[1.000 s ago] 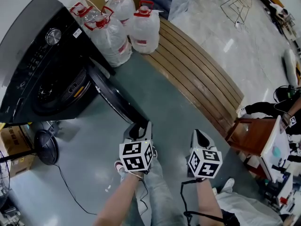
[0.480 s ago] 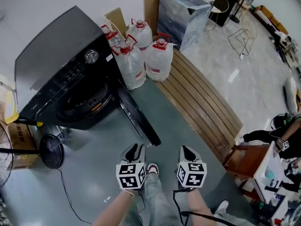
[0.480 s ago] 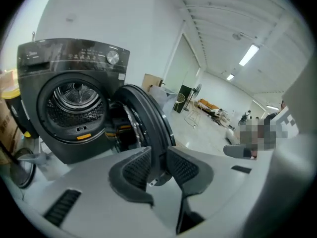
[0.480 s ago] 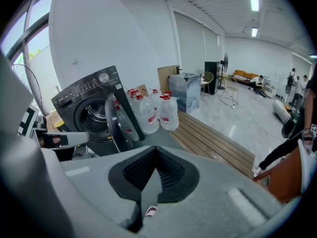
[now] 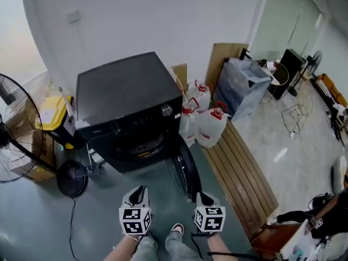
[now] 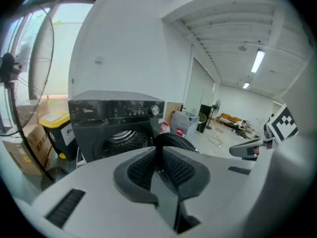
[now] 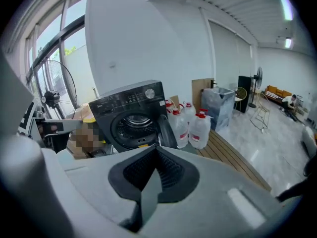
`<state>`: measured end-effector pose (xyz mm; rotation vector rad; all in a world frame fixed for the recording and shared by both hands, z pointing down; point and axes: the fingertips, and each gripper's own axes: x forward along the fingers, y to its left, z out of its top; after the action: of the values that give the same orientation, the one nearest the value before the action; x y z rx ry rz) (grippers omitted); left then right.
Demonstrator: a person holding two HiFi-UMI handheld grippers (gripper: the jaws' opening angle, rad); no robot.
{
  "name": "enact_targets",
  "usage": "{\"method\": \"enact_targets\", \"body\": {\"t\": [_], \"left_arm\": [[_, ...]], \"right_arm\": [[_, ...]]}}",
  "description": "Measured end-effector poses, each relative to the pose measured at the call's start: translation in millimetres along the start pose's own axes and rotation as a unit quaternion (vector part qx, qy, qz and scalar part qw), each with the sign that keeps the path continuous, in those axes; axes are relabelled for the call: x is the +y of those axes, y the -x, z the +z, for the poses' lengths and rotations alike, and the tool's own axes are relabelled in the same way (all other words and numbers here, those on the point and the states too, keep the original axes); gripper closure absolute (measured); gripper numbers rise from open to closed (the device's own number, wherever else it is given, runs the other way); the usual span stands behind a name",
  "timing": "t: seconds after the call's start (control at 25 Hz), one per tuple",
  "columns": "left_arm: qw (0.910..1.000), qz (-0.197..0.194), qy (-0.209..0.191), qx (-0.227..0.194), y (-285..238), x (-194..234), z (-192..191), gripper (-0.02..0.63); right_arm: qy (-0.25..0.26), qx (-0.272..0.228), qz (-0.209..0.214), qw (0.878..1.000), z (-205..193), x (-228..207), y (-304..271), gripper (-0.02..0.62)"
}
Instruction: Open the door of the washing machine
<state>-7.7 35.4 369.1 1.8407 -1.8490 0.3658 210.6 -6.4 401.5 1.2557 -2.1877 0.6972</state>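
Observation:
The black front-loading washing machine (image 5: 128, 99) stands against the white wall, its round door (image 5: 187, 173) swung out to the right so the drum opening (image 5: 142, 144) shows. Both grippers hang in the air in front of it, apart from the door. My left gripper (image 5: 140, 190) has just been closing its jaws and they now meet with nothing between them. My right gripper (image 5: 202, 196) is shut and empty too. In the left gripper view the machine (image 6: 114, 114) and door (image 6: 173, 142) lie beyond the jaws; the right gripper view shows the machine (image 7: 130, 108) with its door (image 7: 166, 128).
A standing fan (image 5: 16, 129) with a round base (image 5: 72, 178) is at the left, next to a yellow bin (image 5: 51, 113). Several water jugs (image 5: 212, 126) sit right of the machine, by a slatted wooden strip (image 5: 242, 181). A wrapped box (image 5: 242, 86) stands behind.
Both grippers have drawn back from the open door and risen. The view has lifted, so the whole machine and wall now show. The left jaws have narrowed.

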Motion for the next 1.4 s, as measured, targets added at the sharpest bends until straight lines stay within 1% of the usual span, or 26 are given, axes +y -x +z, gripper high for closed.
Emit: {"method": "enact_targets", "body": {"t": [0.2,0.36,0.48,0.6,0.76,0.96,1.16,1.4], "left_arm": [[0.9974,0.059,0.011,-0.041,59,63,34,0.584],[0.9938,0.086,0.019,-0.068,94,98,61,0.594],[0.9903,0.098,0.028,-0.095,115,119,81,0.597],[0.9866,0.110,0.047,-0.112,123,138,94,0.598],[0.9847,0.118,0.057,-0.114,126,152,96,0.599],[0.9833,0.126,0.063,-0.115,127,163,95,0.600],[0.9845,0.122,0.055,-0.113,123,160,100,0.600],[0.9873,0.109,0.044,-0.107,114,148,101,0.600]], "right_arm": [[0.030,-0.032,0.035,0.998,51,56,6,0.591],[0.063,-0.065,0.053,0.994,95,87,23,0.591],[0.099,-0.090,0.050,0.990,118,102,37,0.591],[0.108,-0.108,0.045,0.987,136,110,44,0.591],[0.113,-0.119,0.026,0.986,138,111,46,0.591],[0.114,-0.115,0.016,0.987,134,115,44,0.591],[0.130,-0.125,0.006,0.984,141,119,50,0.591],[0.126,-0.128,0.006,0.984,142,117,49,0.591]]}}
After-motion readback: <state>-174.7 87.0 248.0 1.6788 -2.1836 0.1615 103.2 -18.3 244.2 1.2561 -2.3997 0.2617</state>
